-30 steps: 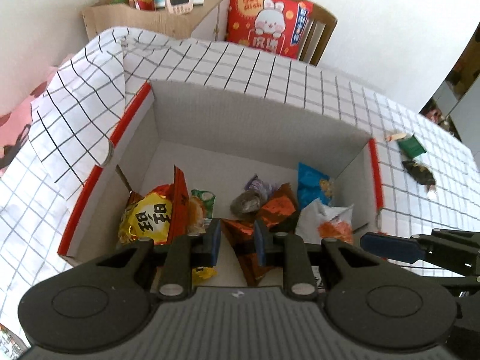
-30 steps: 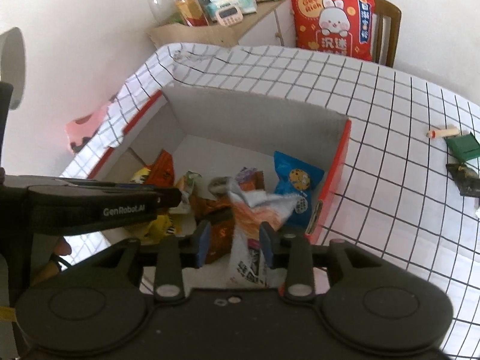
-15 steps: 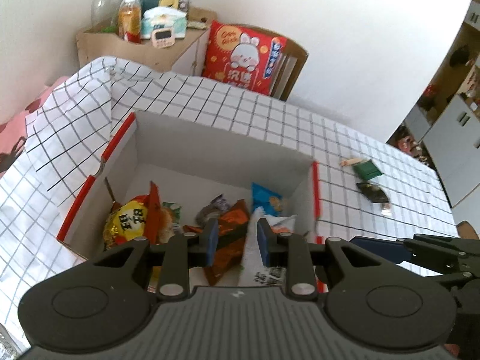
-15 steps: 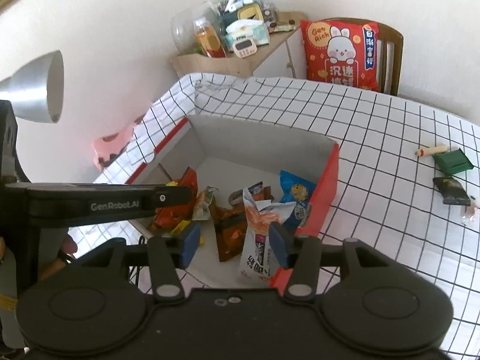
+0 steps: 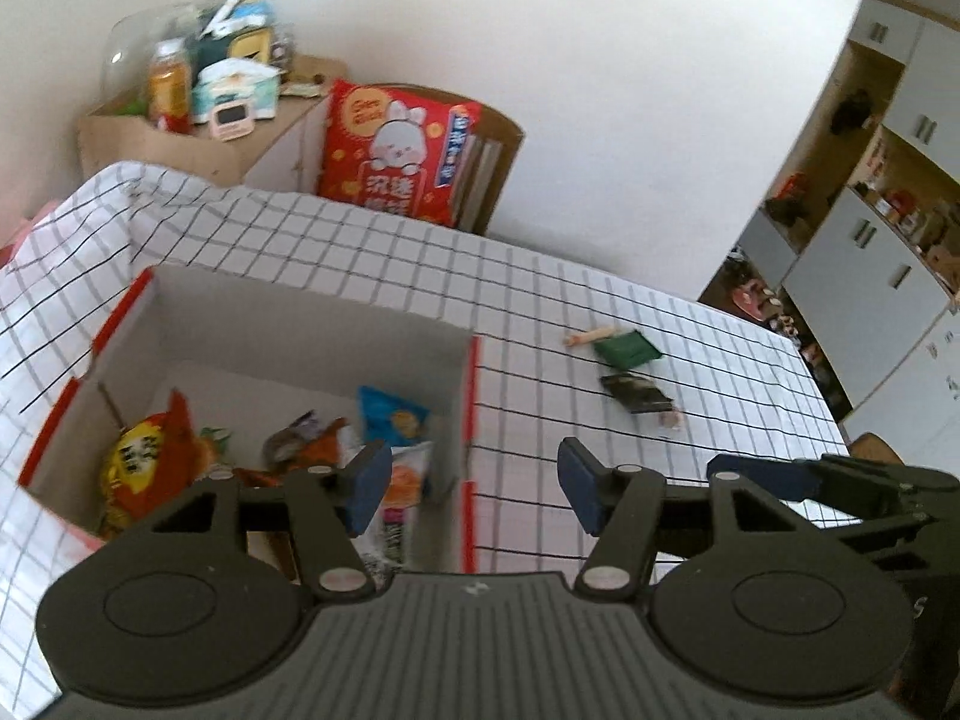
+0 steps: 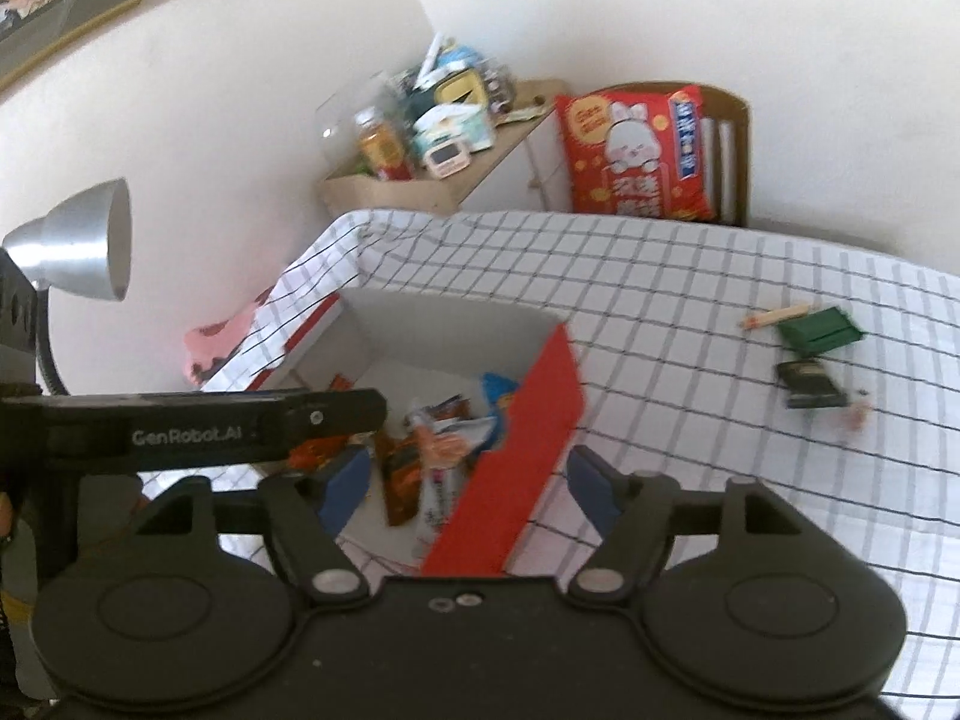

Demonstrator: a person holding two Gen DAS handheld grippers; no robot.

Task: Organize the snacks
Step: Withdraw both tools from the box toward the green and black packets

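Your left hand-held gripper (image 5: 474, 495) is covering the near end of the white snack packet (image 5: 402, 480) in the box (image 5: 288, 324). The orange packets (image 6: 414, 468) are blurring together, their print unreadable. The tiny pink sweet (image 6: 855, 417) is smearing beside the dark wrapper (image 6: 810, 387).

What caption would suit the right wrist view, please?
Open right gripper above snack box; three snacks remain on the checked cloth.

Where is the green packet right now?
The green packet lies on the checked tablecloth right of the box, between a stick snack and a dark packet.
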